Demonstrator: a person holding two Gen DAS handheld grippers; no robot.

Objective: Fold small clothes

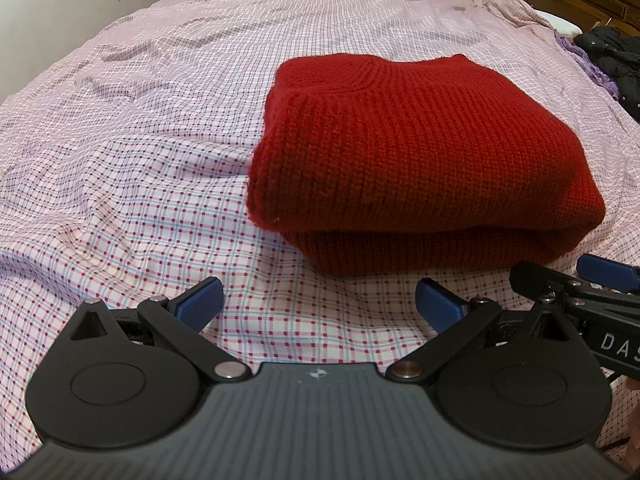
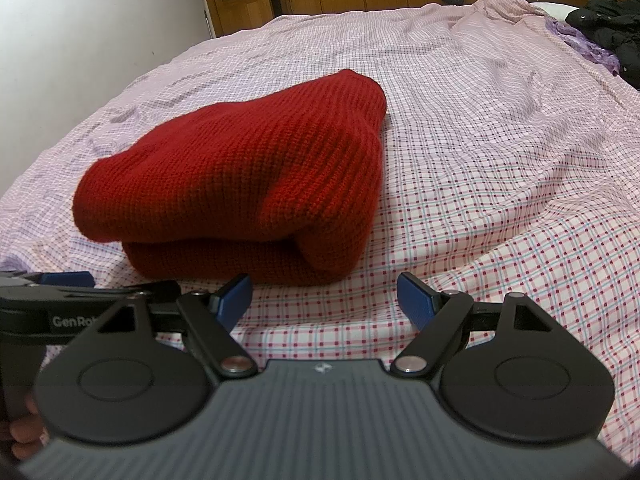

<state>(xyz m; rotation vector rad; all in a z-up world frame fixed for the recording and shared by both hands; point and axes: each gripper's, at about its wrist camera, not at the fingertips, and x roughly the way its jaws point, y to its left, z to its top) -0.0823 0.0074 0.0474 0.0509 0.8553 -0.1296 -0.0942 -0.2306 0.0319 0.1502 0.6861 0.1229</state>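
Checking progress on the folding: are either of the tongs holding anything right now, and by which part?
Nothing is held. Left tongs and right tongs both stand open, short of the folded red sweater.

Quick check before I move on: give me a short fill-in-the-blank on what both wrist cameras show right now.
1. The knitted sweater on the bed is coloured ____.
2. The sweater lies ____ into a thick bundle on the checked bedsheet.
3. The jaws of the left gripper and of the right gripper both stand ____, with nothing between them.
4. The dark jacket lies at the bed's far ____ corner.

Missing words: red; folded; open; right
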